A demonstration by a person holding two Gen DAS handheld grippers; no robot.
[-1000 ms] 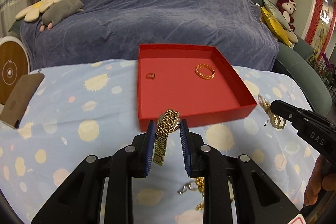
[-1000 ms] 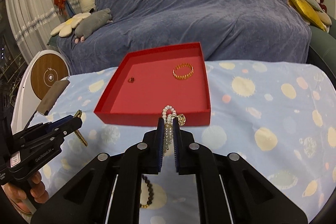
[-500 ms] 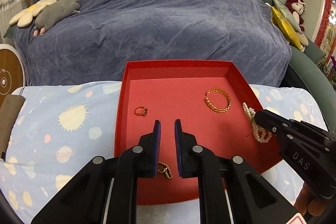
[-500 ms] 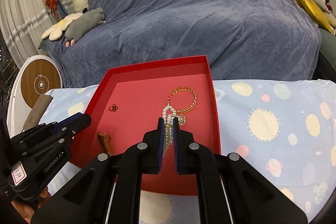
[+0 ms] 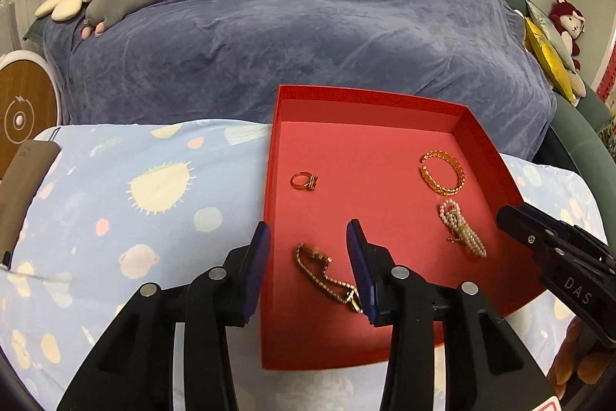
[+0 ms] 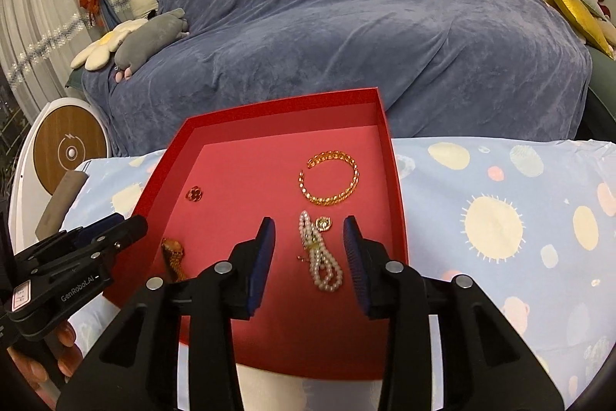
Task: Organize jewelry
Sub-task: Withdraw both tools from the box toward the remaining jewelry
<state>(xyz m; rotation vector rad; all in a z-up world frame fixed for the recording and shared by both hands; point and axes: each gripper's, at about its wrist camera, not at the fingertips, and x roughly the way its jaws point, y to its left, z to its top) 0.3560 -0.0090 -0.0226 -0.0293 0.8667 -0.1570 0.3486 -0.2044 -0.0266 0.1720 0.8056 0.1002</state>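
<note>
Red tray (image 5: 477, 137): gold watch (image 5: 325, 276) lies loose between just-parted left gripper (image 5: 308, 241) pads; pearl bracelet (image 6: 319, 257) likewise under just-opened right gripper (image 6: 310, 232).

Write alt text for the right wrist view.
The open right gripper hovers over a pearl bracelet lying in a red tray, beside a gold bangle, a small ring and a gold watch.

Gold watch (image 5: 327, 276), pearls (image 5: 462, 232) (loose); red tray (image 5: 369, 108).
</note>
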